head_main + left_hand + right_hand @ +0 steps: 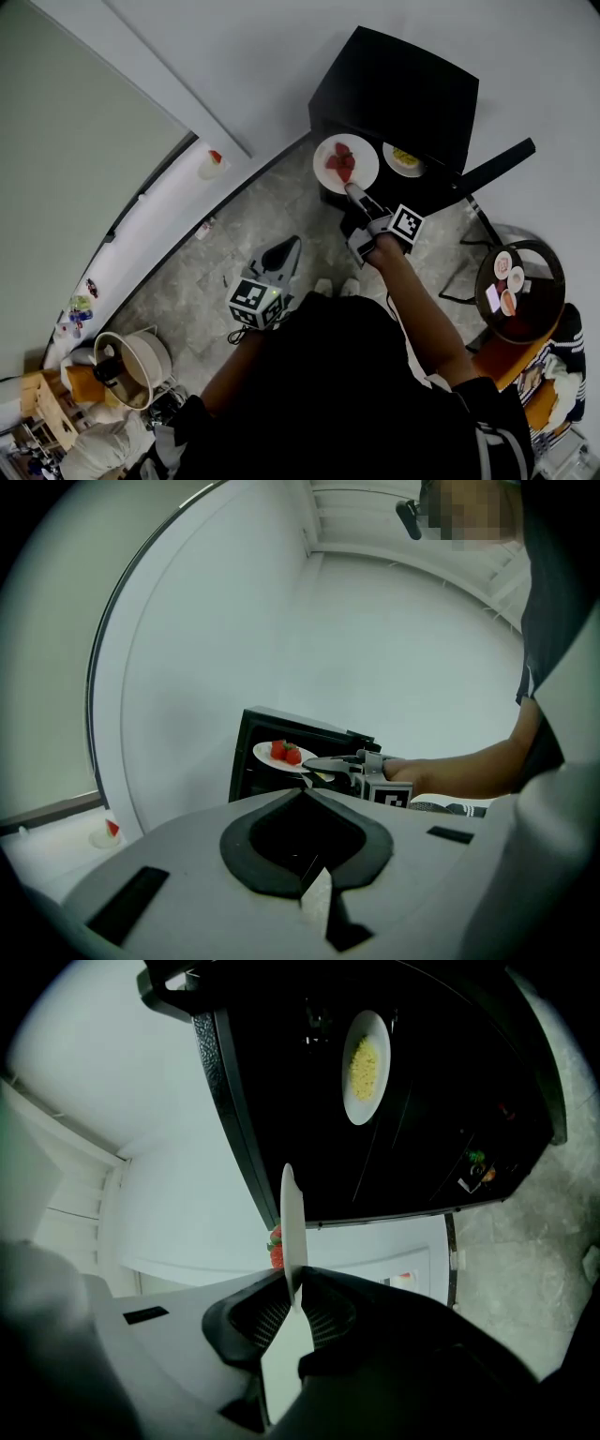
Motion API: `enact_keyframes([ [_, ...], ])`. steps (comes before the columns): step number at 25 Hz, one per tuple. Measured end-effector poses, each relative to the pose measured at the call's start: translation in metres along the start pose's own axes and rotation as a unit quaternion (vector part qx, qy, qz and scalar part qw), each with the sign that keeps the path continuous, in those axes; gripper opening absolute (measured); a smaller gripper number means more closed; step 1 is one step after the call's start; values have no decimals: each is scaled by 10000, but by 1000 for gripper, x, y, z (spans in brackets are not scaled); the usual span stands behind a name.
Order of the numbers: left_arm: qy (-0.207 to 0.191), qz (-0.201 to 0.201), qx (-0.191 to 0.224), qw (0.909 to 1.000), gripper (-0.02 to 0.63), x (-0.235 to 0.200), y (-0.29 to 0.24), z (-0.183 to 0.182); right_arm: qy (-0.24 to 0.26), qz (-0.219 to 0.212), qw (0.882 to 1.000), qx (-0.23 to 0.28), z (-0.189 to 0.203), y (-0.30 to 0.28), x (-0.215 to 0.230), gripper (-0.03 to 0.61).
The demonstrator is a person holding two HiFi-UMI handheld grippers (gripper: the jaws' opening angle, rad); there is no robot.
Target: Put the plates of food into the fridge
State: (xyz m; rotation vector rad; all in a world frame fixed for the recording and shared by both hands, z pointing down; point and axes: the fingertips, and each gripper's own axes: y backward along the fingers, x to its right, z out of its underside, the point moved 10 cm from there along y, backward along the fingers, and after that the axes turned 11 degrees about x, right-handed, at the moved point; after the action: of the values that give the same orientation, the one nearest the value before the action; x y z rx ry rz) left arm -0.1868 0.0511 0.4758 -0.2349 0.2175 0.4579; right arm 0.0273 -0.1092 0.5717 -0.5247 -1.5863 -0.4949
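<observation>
1. Closest to the body, at about 7 o'clock in the head view, the left tool (289, 248) is kept low with its jaws closed on nothing. It looks parked so it stays out of the way.
2. Further out, near 12 o'clock, the right tool (354, 194) is clamped on the near rim of the strawberry plate (367, 161). The jaws are nearly together, since only the thin edge is pinched.
3. That plate is held level, presumably so the strawberries (341, 162) aren't rolled off. It's hanging at the mouth of the fridge (403, 80), and it doesn't look set down yet.
4. Deeper in, at 1 o'clock, a second plate (373, 1027) with yellow food (362, 1065) is already sitting inside. It's off to the right, so room seems to be left beside it.
5. The fridge door (497, 161) is swung wide toward 2 o'clock, so the way in is kept clear.
</observation>
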Motion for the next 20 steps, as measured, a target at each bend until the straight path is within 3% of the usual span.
enact_keyframes([
  [20,92,-265,-79,9996,23,-20,2,-4,-159,461,9979,418,-47,-42,64,48],
])
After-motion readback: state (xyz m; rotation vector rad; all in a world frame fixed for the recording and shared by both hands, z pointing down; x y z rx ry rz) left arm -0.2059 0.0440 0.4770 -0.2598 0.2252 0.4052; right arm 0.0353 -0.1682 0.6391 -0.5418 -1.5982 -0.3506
